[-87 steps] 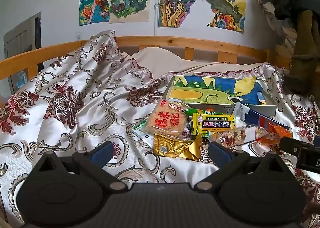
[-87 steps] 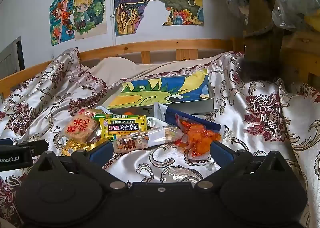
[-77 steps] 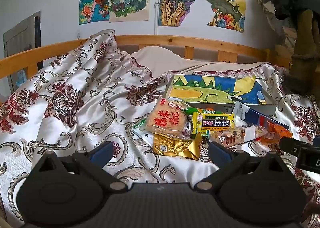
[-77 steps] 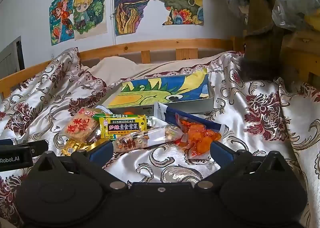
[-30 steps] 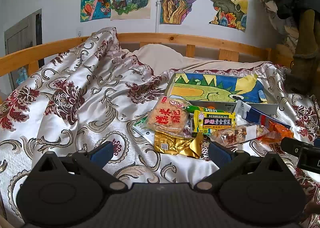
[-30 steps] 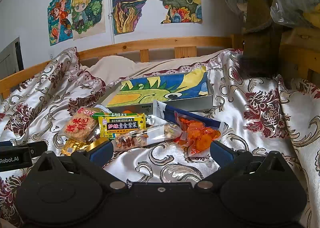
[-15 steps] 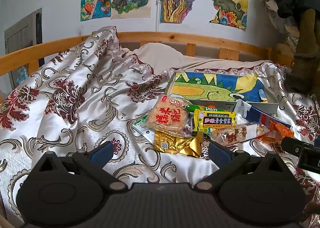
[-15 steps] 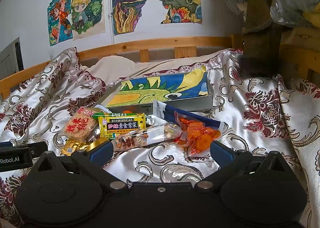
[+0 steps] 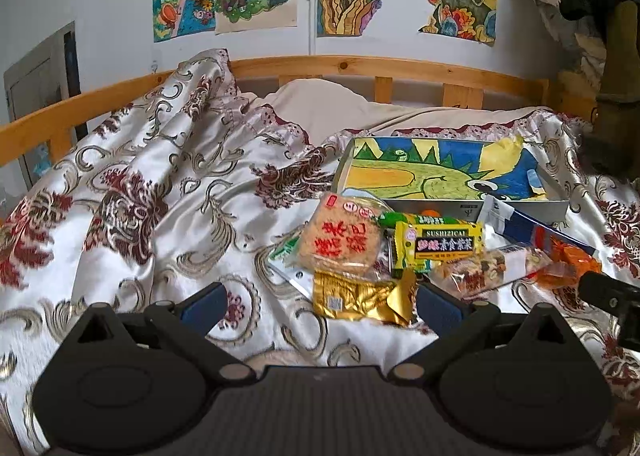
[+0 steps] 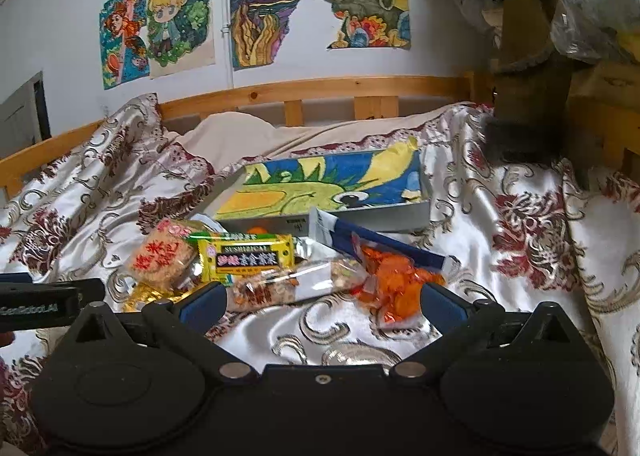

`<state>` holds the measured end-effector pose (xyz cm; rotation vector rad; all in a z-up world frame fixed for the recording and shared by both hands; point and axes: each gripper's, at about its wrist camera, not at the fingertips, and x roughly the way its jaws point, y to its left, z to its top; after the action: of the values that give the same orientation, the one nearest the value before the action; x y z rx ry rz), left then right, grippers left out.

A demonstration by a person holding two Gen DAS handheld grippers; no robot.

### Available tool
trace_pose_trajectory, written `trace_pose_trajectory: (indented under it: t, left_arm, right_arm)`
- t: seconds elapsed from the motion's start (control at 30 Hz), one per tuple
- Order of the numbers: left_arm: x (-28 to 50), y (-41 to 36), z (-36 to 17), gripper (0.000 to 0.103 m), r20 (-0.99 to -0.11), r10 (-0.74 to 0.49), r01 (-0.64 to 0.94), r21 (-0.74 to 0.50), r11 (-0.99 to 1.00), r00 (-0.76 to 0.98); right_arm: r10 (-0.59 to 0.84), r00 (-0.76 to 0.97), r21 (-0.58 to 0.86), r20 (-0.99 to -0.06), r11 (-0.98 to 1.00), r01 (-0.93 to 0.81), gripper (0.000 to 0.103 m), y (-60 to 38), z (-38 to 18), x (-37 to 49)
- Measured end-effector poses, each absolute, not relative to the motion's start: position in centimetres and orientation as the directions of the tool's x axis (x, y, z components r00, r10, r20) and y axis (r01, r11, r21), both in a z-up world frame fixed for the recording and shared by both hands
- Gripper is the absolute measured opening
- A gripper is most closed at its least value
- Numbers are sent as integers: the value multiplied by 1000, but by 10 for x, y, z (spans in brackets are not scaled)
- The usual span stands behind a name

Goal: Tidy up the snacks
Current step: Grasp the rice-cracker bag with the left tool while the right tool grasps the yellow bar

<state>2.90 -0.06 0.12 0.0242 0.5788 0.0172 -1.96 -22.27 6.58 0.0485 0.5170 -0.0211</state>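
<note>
Left tongs [image 9: 318, 302]: spread, empty, short of the gold packet [image 9: 362, 298].
Right tongs [image 10: 322, 302]: spread, empty.
Snacks: heaped on the bed, just before the painted box [image 9: 440, 180].
Risk: slick overlapping wrappers could slip or drag neighbours.

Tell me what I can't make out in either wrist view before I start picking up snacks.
- Green packet, left wrist view: mostly buried under the square rice cracker pack with red characters.
- Orange round item, right wrist view: only a sliver shows behind the yellow seaweed packet.
- Grey box with the painted dinosaur sheet: its inside is covered by the sheet.
- Gold foil packet, right wrist view: hidden by the left gripper.
</note>
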Motion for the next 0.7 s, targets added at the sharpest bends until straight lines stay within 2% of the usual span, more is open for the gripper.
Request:
trace_pose_trajectory:
  t: [0.43,0.7]
  left_arm:
    - [80,13,5,102,-560,20,2,38,999,828]
    - [105,19,-3,102,-575,13,9,36,999,818]
  right_arm:
    - [100,853,39,-512,995,-93,102,-207,72,21]
    - [153,811,55,-565,987,-149,102,-201,57,47]
